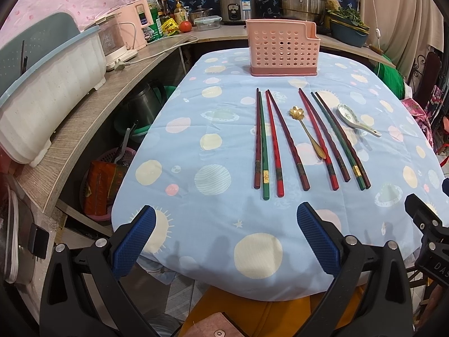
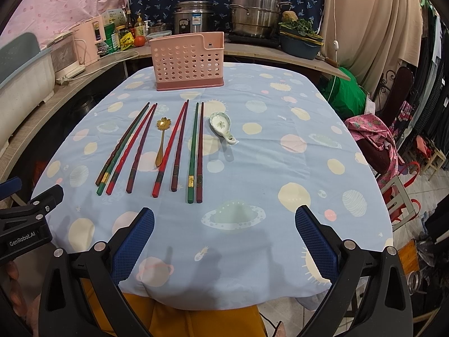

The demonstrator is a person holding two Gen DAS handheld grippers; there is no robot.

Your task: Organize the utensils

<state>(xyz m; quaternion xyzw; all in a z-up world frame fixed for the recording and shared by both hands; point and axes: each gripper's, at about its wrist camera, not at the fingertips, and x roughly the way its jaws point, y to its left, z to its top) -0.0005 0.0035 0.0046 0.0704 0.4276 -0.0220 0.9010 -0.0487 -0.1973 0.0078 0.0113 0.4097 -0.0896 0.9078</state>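
Several red, green and dark chopsticks (image 1: 277, 146) (image 2: 179, 146) lie side by side on the blue patterned tablecloth (image 1: 196, 140) (image 2: 266, 154). A gold flower spoon (image 1: 307, 130) (image 2: 161, 140) lies among them. A white ceramic spoon (image 1: 355, 119) (image 2: 221, 125) lies to their right. A pink perforated utensil basket (image 1: 282, 47) (image 2: 188, 60) stands upright at the table's far end. My left gripper (image 1: 226, 241) is open and empty above the near edge. My right gripper (image 2: 224, 241) is open and empty there too, right of the left one.
A wooden counter (image 1: 84, 129) runs along the left and back with a white dish rack (image 1: 47, 95), a rice cooker (image 1: 238, 4) (image 2: 193, 16), steel pots (image 2: 255, 11) and bottles. Chairs and pink cloth (image 2: 373, 132) crowd the right side.
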